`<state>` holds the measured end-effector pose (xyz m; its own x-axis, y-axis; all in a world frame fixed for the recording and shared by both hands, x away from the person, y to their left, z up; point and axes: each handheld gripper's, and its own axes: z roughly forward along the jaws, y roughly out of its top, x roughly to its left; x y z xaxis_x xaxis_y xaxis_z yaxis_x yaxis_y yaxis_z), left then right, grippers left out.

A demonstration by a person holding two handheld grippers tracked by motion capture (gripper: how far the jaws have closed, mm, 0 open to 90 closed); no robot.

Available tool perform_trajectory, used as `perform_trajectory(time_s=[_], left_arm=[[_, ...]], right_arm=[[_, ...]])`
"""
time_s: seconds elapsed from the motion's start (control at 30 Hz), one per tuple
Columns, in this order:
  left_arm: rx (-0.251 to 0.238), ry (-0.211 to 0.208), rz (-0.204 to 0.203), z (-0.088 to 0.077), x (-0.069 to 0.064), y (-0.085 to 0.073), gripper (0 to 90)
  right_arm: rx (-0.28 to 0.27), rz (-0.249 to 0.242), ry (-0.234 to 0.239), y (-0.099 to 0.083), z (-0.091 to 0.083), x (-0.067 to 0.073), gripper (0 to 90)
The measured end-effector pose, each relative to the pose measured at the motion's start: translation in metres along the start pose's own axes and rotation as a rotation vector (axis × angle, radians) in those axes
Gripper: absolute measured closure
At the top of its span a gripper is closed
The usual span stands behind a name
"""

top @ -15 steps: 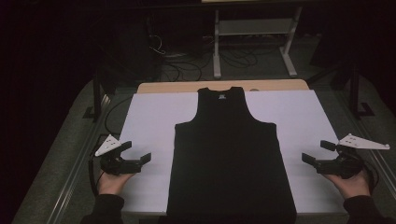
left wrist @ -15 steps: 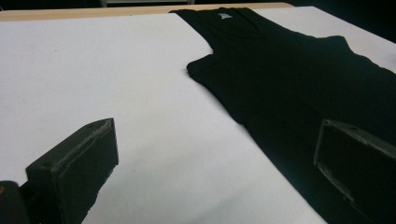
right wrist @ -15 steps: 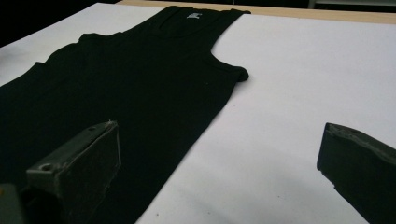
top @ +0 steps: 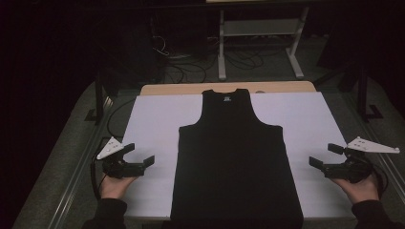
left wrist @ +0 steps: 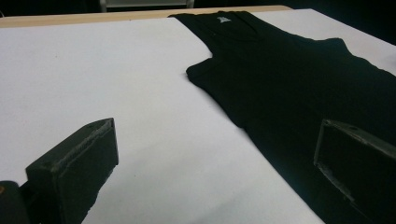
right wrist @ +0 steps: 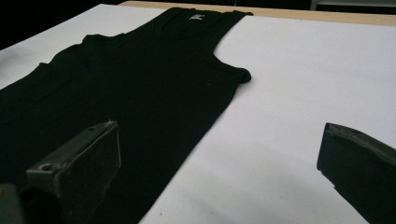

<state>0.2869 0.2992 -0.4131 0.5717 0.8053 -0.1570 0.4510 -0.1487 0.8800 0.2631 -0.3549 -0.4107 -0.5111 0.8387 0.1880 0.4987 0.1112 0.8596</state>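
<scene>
A black tank top (top: 234, 157) lies flat on a white sheet (top: 153, 119), neck at the far end, hem at the near edge. My left gripper (top: 139, 154) hovers over the sheet left of the garment, jaws wide open and empty. My right gripper (top: 325, 155) sits at the sheet's right side, also open with nothing between its jaws. In the left gripper view the tank top (left wrist: 299, 88) stretches across the right half, and the right jaw stands in front of the fabric. The right gripper view has the tank top (right wrist: 130, 93) on the left, behind the left jaw.
The white sheet covers a wooden table (top: 229, 88) whose far edge peeks out. Beyond it a white metal stand (top: 260, 38) and loose cables (top: 191, 62) lie on the dark floor. Bare sheet lies on both sides of the garment.
</scene>
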Motion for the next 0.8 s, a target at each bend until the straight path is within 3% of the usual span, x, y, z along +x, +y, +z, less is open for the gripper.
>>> perform_trajectory(time_s=[0.8], left_arm=[[0.019, -0.002, 0.016, 0.0029, -0.0017, -0.0002, 0.0]], right_arm=[[0.026, -0.012, 0.004, -0.0001, 0.0034, 0.0007, 0.0]])
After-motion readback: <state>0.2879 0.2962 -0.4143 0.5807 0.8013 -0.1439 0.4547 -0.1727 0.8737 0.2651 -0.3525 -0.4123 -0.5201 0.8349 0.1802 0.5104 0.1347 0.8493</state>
